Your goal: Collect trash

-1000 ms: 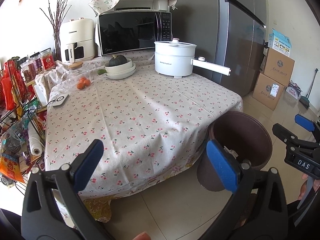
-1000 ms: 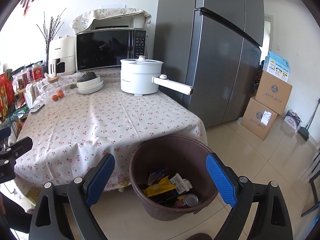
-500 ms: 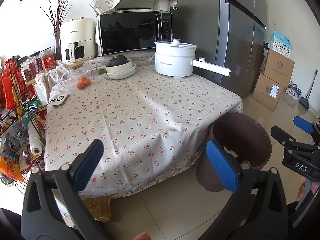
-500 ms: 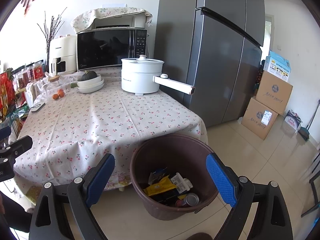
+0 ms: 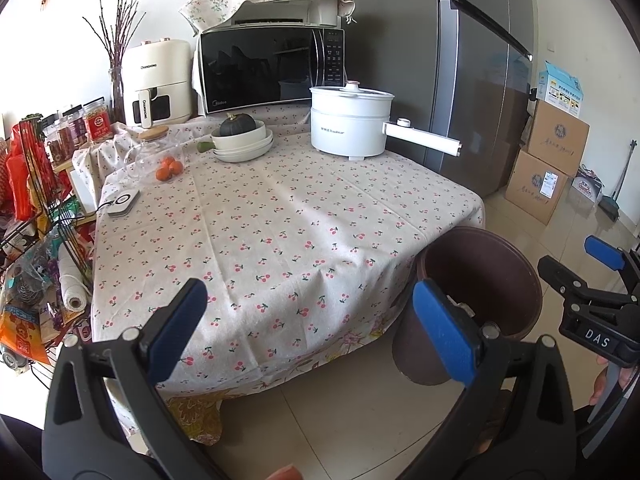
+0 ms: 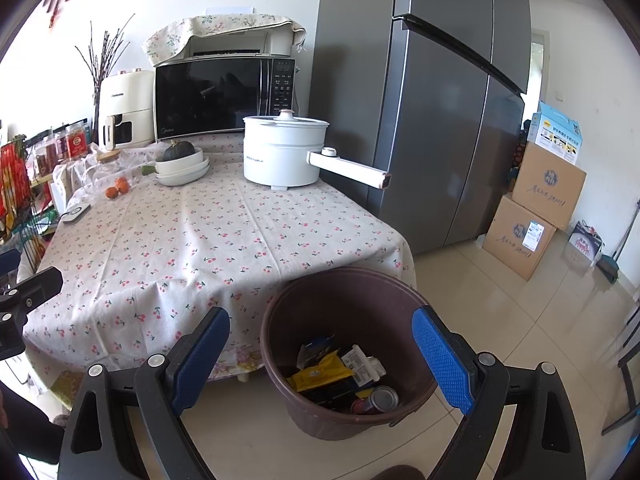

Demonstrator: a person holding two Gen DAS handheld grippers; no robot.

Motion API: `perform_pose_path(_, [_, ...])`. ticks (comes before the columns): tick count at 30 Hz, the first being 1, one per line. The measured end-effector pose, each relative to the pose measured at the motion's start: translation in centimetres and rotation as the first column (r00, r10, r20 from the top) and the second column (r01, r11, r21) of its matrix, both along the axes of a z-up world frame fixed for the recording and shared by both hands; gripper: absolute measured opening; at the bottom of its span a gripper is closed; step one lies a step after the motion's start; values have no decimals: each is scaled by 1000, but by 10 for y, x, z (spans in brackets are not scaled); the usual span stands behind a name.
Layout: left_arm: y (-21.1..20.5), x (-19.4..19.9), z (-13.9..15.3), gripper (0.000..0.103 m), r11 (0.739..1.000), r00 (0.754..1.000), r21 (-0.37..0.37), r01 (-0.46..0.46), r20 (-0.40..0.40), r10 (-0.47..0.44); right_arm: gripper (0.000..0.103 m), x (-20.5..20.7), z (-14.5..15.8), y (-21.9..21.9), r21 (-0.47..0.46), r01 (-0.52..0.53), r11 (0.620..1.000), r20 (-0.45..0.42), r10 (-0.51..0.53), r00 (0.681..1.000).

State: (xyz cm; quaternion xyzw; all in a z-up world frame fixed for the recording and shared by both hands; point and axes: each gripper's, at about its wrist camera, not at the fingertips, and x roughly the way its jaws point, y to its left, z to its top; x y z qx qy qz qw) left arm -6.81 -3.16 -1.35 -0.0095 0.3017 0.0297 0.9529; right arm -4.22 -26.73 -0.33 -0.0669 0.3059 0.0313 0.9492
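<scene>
A brown trash bin point(image 6: 352, 292) stands on the floor at the table's near right corner, and shows in the left wrist view too as the bin point(image 5: 492, 272). Inside lie a yellow wrapper point(image 6: 320, 372), a white packet point(image 6: 362, 362) and a can point(image 6: 380, 398). My right gripper point(image 6: 320, 356) hangs open just above and in front of the bin, holding nothing. My left gripper point(image 5: 308, 330) is open and empty over the table's front edge. The right gripper point(image 5: 592, 280) appears at the far right of the left wrist view.
The table with a cherry-print cloth point(image 5: 280, 216) carries a white electric pot point(image 5: 352, 120), stacked bowls with a squash point(image 5: 242, 140), oranges point(image 5: 168, 168), a microwave point(image 5: 272, 68) and an air fryer point(image 5: 154, 80). A fridge point(image 6: 432, 100) and cardboard boxes point(image 6: 536, 200) stand right. A wire rack point(image 5: 32, 216) stands left.
Both grippers have barely shifted; the views have drifted very slightly. Nothing was grasped or released.
</scene>
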Motion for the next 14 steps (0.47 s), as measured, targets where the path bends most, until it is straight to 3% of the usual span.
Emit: perform_pose_path(14, [-2, -1, 0, 102, 1000, 1000, -16, 15, -12, -15, 94, -1, 1, 2, -3, -6, 1000, 4, 6, 1000])
